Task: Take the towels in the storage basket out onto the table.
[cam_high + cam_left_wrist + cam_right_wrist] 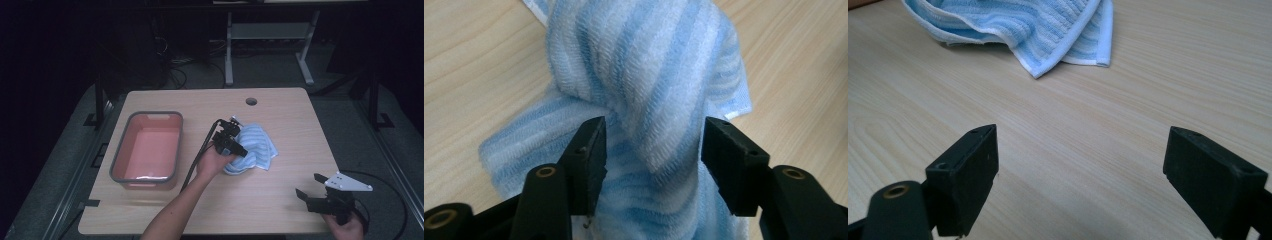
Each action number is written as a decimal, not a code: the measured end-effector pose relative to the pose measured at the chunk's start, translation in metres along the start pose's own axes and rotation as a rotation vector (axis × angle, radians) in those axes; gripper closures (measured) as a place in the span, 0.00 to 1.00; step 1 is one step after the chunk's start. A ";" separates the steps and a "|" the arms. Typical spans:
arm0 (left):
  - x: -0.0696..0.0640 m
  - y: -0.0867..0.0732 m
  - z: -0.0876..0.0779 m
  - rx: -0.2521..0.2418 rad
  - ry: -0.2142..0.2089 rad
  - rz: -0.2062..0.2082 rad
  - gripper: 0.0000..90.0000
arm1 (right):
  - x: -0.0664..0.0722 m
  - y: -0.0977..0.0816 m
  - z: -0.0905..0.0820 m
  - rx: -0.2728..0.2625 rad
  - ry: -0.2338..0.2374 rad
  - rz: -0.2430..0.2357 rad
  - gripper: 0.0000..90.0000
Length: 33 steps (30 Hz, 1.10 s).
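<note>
A blue-and-white striped towel (256, 145) lies bunched in the middle of the wooden table (270, 200). My left gripper (242, 150) rests on the towel's left side, held by a hand that comes up from the bottom. In the left gripper view a raised fold of the towel (649, 75) stands between the parted jaws of the left gripper (653, 135), and the pads do not seem to press on it. My right gripper (307, 185) sits low at the table's front right, open and holding nothing. In the right gripper view the right gripper (1083, 145) faces bare wood, with the towel (1023, 25) farther off.
A pink bin with a grey rim (145, 116) stands at the left of the table, its inside bare. A round cable hole (251, 101) is near the table's far edge. Cables trail from both grippers. Dark floor and desk legs lie beyond.
</note>
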State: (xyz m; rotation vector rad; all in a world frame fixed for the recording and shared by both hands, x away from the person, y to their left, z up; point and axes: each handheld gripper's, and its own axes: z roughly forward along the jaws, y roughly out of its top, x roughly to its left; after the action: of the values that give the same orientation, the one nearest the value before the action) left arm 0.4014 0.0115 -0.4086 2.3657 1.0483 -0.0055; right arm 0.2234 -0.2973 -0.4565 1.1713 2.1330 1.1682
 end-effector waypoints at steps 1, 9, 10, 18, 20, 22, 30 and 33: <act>0.000 0.000 -0.001 0.007 0.006 0.008 0.47 | 0.000 0.000 0.000 0.000 0.000 0.000 0.16; 0.003 -0.004 -0.001 -0.005 -0.013 -0.009 0.41 | 0.000 0.000 0.003 0.013 -0.006 0.005 0.16; 0.003 -0.005 -0.001 -0.010 -0.012 -0.015 0.41 | 0.001 0.000 0.004 0.014 -0.005 0.001 0.16; 0.005 -0.008 -0.009 -0.024 -0.012 -0.010 0.35 | 0.003 0.001 0.007 0.022 -0.003 -0.006 0.16; 0.005 -0.009 -0.013 -0.034 -0.021 -0.006 0.35 | 0.004 0.000 0.006 0.026 -0.002 -0.003 0.16; 0.005 -0.009 -0.017 -0.046 -0.024 -0.003 0.35 | 0.004 0.000 0.006 0.027 -0.002 -0.010 0.16; 0.004 -0.012 -0.029 -0.076 -0.033 -0.013 0.35 | 0.006 0.001 0.007 0.032 -0.001 -0.009 0.16; 0.004 -0.013 -0.035 -0.080 -0.027 -0.006 0.35 | 0.005 0.002 0.007 0.031 -0.004 -0.009 0.16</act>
State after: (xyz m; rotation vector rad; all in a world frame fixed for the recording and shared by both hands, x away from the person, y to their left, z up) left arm 0.3877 0.0380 -0.3861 2.2847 1.0237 0.0025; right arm 0.2260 -0.2893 -0.4587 1.1750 2.1579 1.1319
